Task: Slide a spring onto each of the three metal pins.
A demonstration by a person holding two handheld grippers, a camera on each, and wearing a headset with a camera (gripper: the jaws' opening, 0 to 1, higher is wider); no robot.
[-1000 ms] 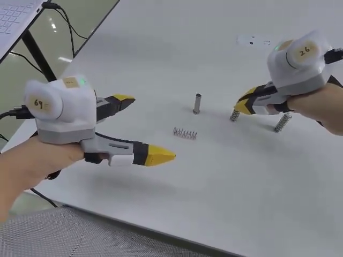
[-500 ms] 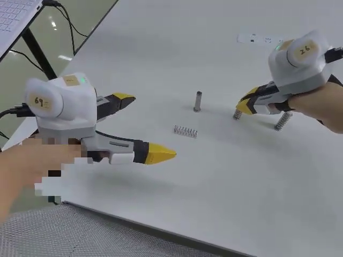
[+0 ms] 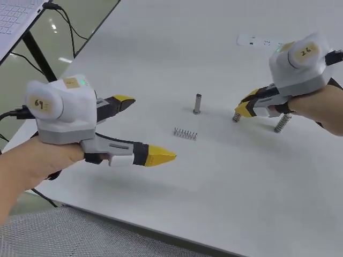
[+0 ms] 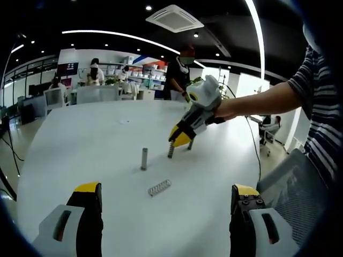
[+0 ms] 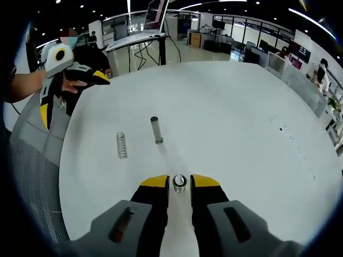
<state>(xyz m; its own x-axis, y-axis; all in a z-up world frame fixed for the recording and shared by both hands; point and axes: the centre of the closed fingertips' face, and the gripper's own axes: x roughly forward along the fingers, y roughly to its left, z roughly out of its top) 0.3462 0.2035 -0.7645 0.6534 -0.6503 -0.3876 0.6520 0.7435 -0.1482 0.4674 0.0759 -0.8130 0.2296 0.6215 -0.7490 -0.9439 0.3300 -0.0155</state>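
A bare metal pin (image 3: 198, 103) stands upright mid-table, with a loose spring (image 3: 185, 133) lying flat just in front of it. Two more pins to the right carry springs (image 3: 236, 116) (image 3: 281, 123). My right gripper (image 3: 244, 108) reaches down to the nearer sprung pin. In the right gripper view its jaws sit close on either side of that spring's top (image 5: 179, 183). My left gripper (image 3: 143, 127) hovers wide open at the left, holding nothing. The left gripper view looks between its jaws at the loose spring (image 4: 159, 187) and the bare pin (image 4: 144, 159).
The white table (image 3: 177, 198) has an edge running along the left and front. A laptop (image 3: 10, 16) on a stand and cables lie beyond the left edge. A white power strip (image 3: 257, 40) lies at the far right. A mesh chair (image 3: 80, 235) is below the front edge.
The right gripper has shifted only slightly at the sprung pin. The left gripper and the loose spring have stayed put.
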